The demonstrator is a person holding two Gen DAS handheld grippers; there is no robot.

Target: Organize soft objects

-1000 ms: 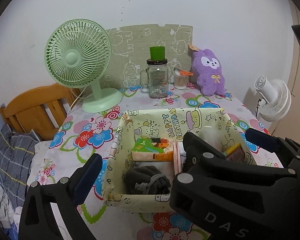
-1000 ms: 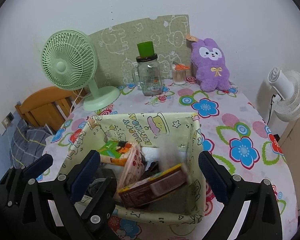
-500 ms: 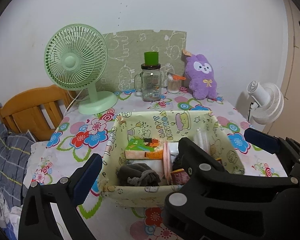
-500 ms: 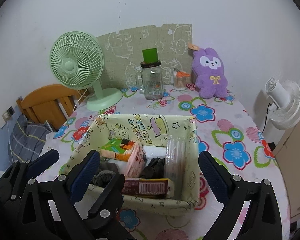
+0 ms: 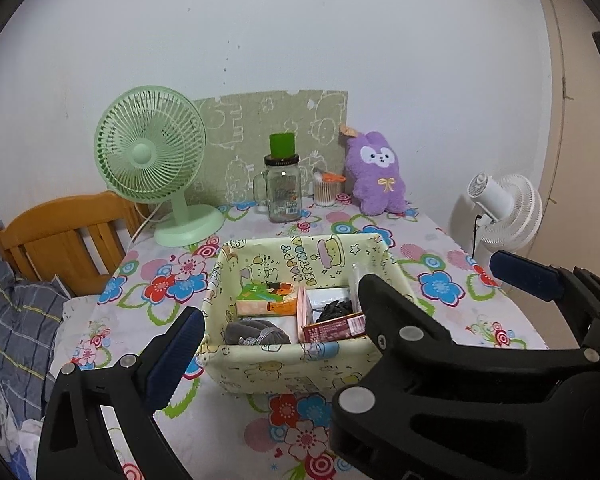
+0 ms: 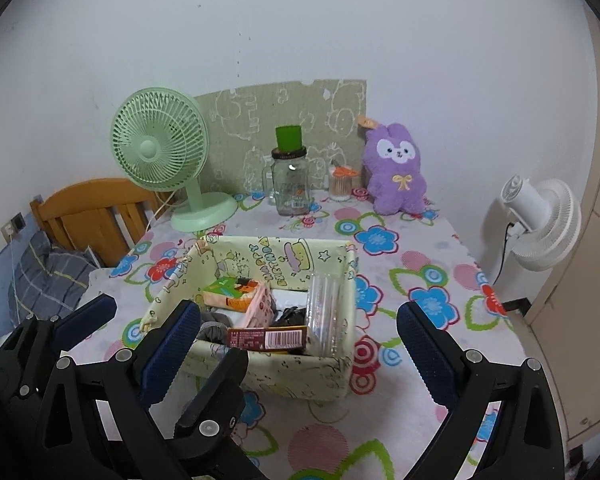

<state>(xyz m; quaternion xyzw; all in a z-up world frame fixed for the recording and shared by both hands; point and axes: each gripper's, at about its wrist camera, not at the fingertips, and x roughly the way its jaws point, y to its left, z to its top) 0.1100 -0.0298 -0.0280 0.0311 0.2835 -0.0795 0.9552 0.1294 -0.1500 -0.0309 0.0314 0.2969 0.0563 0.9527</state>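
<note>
left gripper [image 5: 340, 312] jaws wide, empty | right gripper [image 6: 296, 344] jaws wide, empty | fabric bin [image 6: 342, 276] just ahead, between my jaws, on the bench [image 6: 416, 256] | grey pouch [image 5: 256, 330] in its near-left corner: I judge it light, squashy; pinch its bunched top | purple plush [image 6: 396, 168] far ahead, soft; grip the body

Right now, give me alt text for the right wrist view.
Open right gripper poised before a yellow fabric bin of small items on a floral tablecloth; a green fan, glass jar and purple plush behind.
</note>
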